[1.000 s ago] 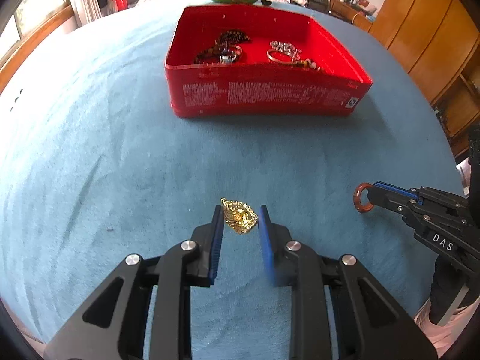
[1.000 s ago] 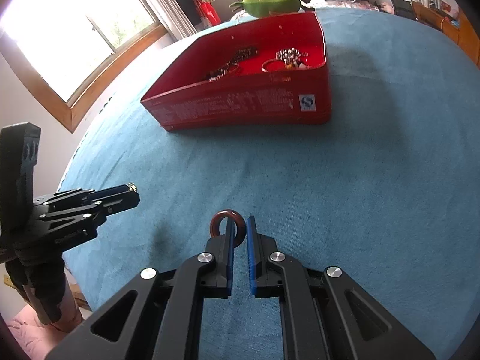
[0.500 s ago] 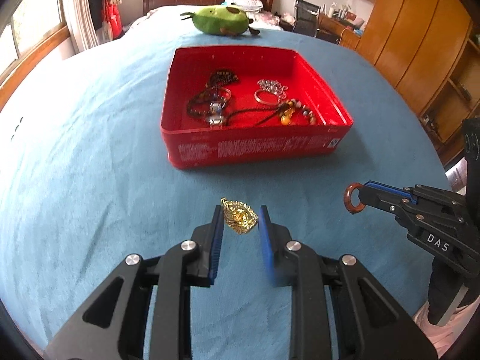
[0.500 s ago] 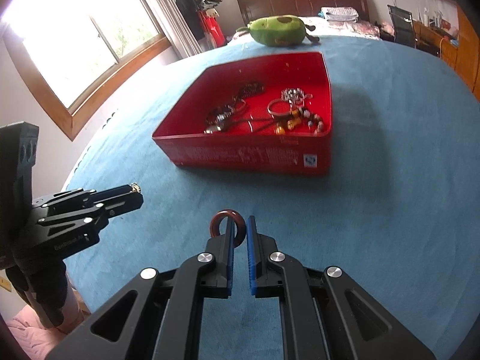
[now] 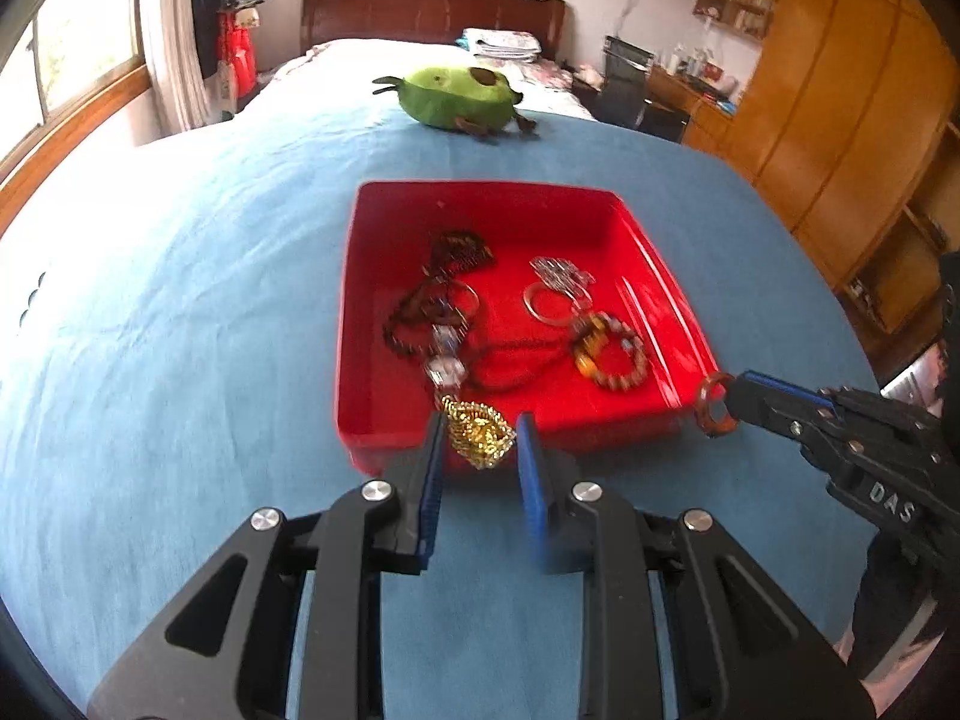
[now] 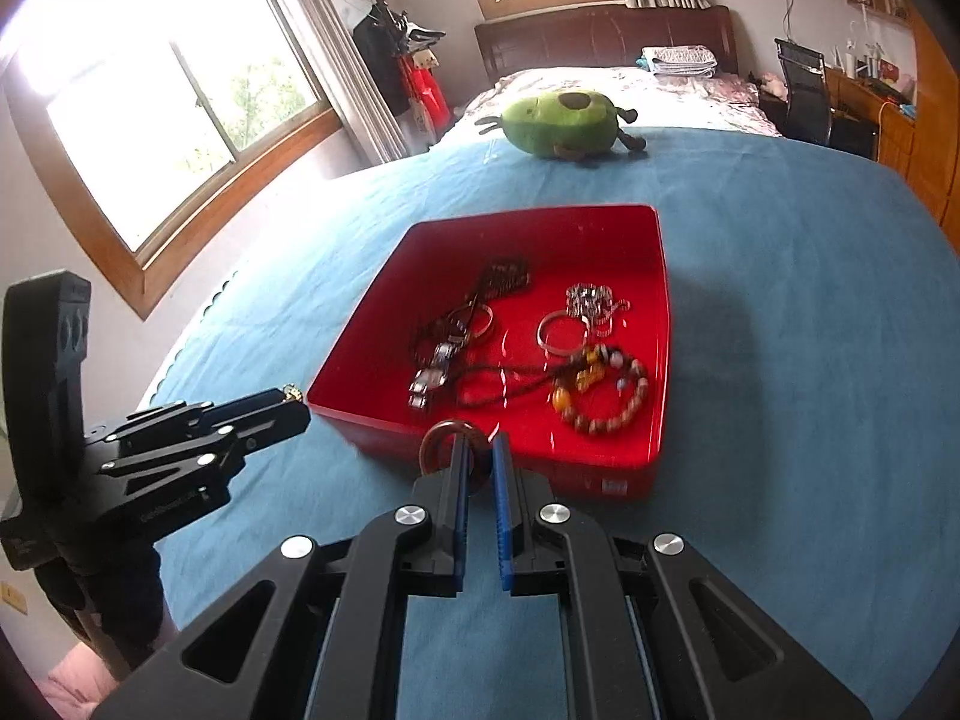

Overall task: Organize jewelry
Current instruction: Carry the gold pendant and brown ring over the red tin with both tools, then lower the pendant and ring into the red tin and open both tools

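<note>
A red tray sits on the blue cloth and holds several necklaces, bangles and a bead bracelet. My left gripper is shut on a gold chain pendant and holds it above the tray's near wall. It also shows in the right wrist view. My right gripper is shut on a brown ring at the tray's near right corner. The left wrist view shows the right gripper with the ring.
A green plush avocado lies on the cloth beyond the tray. Wooden cabinets stand at the right, windows at the left. A bed lies behind.
Both grippers have risen and moved forward to the tray's near edge, still carrying the gold pendant and the brown ring. The tray's inside now shows from above.
</note>
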Action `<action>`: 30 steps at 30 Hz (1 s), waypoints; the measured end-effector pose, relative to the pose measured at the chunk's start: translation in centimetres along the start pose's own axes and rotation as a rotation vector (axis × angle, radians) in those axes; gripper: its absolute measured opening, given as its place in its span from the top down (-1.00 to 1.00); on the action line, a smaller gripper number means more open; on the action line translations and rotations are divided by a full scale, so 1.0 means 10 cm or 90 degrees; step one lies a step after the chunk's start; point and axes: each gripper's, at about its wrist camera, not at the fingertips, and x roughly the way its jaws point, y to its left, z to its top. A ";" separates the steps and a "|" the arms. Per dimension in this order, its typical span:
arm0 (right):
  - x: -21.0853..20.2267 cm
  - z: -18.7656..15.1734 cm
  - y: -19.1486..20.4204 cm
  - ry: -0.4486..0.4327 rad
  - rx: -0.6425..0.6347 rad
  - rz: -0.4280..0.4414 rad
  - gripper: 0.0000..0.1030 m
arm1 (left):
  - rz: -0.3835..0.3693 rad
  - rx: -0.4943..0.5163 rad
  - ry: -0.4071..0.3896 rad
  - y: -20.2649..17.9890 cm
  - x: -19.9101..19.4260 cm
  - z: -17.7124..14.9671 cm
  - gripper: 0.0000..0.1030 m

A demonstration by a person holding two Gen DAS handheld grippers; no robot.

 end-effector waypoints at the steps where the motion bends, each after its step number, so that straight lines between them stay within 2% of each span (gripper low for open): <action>1: 0.08 0.06 -0.02 0.004 0.004 -0.005 0.86 | -0.002 -0.004 0.001 0.02 0.06 0.07 0.58; 8: 0.61 0.28 -0.20 0.046 0.033 -0.029 0.86 | 0.005 -0.013 0.025 0.07 0.57 0.35 0.58; 15: 1.01 0.36 -0.31 0.084 0.043 -0.032 0.86 | 0.017 -0.010 0.061 0.11 1.03 0.47 0.58; 30: 1.35 0.47 -0.33 0.113 0.043 -0.035 0.86 | 0.028 -0.007 0.092 0.14 1.37 0.55 0.57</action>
